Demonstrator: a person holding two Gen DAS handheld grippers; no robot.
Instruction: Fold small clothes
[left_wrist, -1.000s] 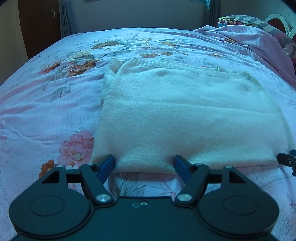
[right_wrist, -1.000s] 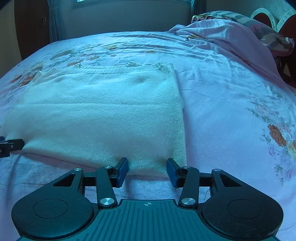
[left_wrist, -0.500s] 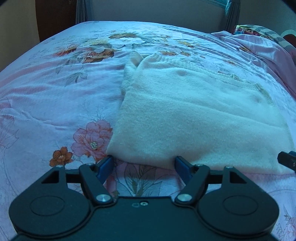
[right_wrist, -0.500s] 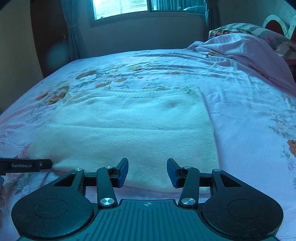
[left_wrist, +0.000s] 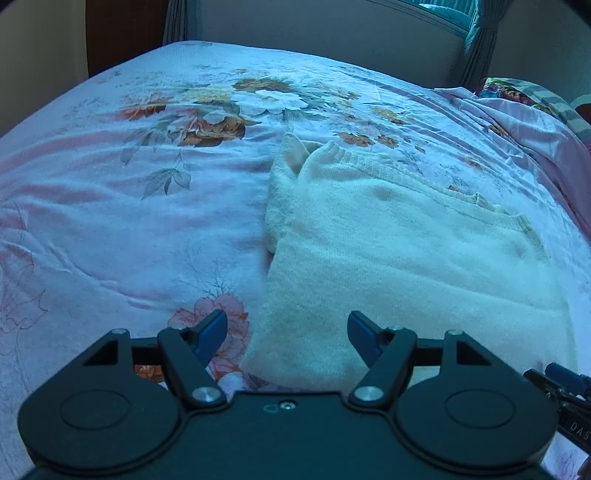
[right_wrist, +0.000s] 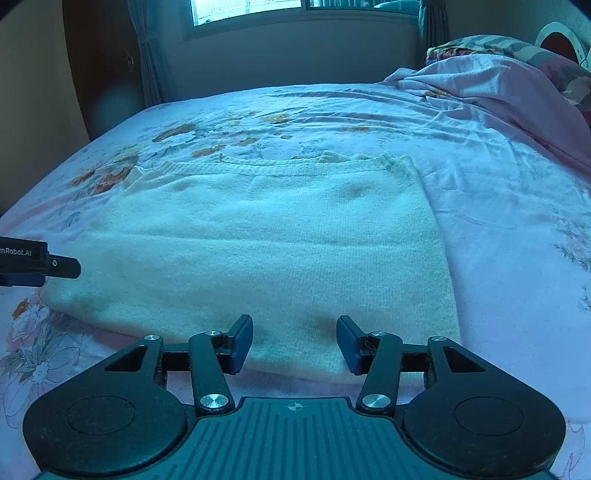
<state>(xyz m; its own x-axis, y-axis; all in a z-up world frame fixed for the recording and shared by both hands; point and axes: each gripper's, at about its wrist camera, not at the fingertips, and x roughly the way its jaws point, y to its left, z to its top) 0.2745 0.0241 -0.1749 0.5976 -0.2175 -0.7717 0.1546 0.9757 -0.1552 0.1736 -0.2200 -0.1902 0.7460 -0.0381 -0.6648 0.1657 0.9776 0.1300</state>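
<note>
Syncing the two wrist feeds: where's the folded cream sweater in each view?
Left wrist: cream sweater fills centre-right, its near-left corner between the open left gripper fingers.
Right wrist: sweater spans the centre, near edge at the open right gripper.
Shared landmark: the sweater's ribbed far hem, and bunched pink bedding at right.

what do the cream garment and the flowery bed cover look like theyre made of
The folded cream garment looks like a soft knit, likely wool or acrylic: fuzzy matte nap, fine knit rows, and a ribbed edge along its far side. The pink floral bed cover looks like thin woven cloth, perhaps cotton or a blend: smooth, printed flowers, fine sharp creases, and a faint sheen.
</note>
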